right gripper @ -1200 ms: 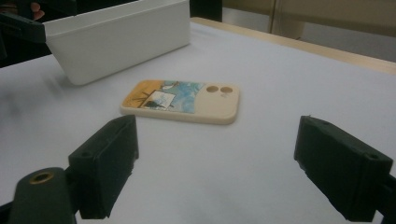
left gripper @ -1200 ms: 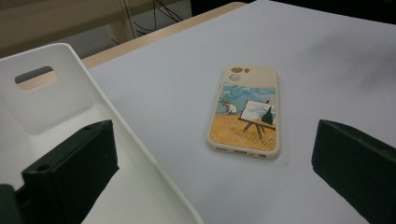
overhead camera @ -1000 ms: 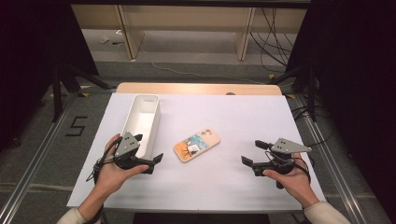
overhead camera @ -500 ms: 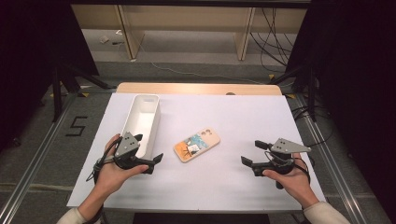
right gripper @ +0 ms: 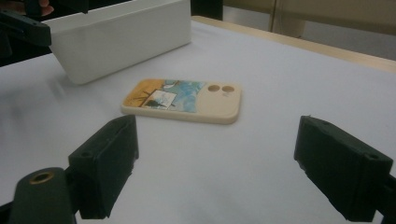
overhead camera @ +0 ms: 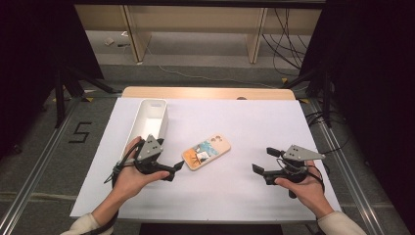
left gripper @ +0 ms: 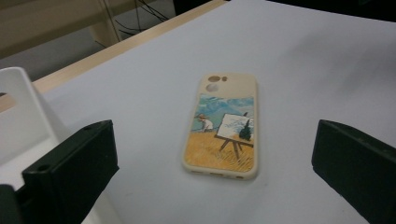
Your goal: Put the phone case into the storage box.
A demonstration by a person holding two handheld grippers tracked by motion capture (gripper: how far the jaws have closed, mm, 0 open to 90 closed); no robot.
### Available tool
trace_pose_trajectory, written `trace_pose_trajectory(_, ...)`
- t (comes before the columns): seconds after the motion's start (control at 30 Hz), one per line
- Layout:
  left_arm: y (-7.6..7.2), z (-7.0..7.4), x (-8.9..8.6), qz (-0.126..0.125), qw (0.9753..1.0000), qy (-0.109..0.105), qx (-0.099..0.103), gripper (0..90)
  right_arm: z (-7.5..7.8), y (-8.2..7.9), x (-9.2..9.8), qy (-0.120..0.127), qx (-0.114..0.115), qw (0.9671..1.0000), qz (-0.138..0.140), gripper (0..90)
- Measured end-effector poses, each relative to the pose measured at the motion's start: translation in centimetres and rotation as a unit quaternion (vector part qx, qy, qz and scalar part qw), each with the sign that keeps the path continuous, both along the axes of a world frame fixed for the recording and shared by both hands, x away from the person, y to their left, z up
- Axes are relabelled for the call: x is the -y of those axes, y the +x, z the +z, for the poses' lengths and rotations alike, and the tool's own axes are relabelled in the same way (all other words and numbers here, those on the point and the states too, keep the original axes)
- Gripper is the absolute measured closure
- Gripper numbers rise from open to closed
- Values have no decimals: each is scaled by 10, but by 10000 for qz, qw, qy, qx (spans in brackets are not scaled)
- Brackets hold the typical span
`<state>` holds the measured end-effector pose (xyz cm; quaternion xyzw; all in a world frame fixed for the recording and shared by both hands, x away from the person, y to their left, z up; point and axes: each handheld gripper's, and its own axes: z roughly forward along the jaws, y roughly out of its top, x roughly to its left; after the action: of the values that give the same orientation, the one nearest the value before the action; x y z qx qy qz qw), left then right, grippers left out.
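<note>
Centrally on the white table point(overhead camera: 254, 122) lies a phone case point(overhead camera: 206, 152), flat and face down, its cream back printed with a painter at an easel in a yellow field under a blue sky. No lettering or brand can be read on it. Its camera cut-outs point to the far right in the high view.

To the left of the case, just beside it, stands a long white bin point(overhead camera: 149, 121), running from near to far; its near end sits close to the left hand. The left gripper point(overhead camera: 177, 166) rests near the case's near left end with its jaws spread wide, holding nothing; in the left gripper view the case point(left gripper: 222, 126) lies between and beyond the two jaws, with bare table all around it.

The right gripper point(overhead camera: 262, 160) sits well apart to the right, jaws also wide and empty, facing the case point(right gripper: 184, 101) across open table.

On the floor to the left, a mark reads "5" point(overhead camera: 80, 132).
</note>
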<state>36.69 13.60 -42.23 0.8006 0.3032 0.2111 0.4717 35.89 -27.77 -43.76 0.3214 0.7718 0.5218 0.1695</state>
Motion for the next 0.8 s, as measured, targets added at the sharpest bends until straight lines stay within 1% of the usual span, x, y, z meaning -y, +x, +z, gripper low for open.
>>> trace_pose_trajectory(0.13, 6, 1, 17, -200, 9998, 39, -53, 0, 0, 0, 0, -1, 4, 10000, 10, 147)
trace_pose_trajectory(0.23, 14, 1, 31, -333, 9993, 91, -118, 0, 0, 0, 0, 4, 3, 10000, 11, 147)
trace_pose_trajectory(0.33, 23, -2, 41, -366, 9991, 155, -177, 0, 0, 0, 0, 11, -2, 10000, 3, 147)
trace_pose_trajectory(0.4, 28, -4, 48, -388, 9990, 137, -201, 0, 0, 0, 0, 5, 3, 10000, 4, 147)
trace_pose_trajectory(0.6, 42, -7, 65, -437, 9985, 194, -255, 0, 0, 0, 1, 8, -1, 10000, -5, 147)
trace_pose_trajectory(0.73, 53, -9, 76, -478, 9980, 312, -278, 0, 0, 0, 0, 6, 0, 10000, 2, 147)
trace_pose_trajectory(0.8, 59, -11, 81, -474, 9979, 332, -287, 0, 0, 0, 0, 10, -1, 10000, 3, 147)
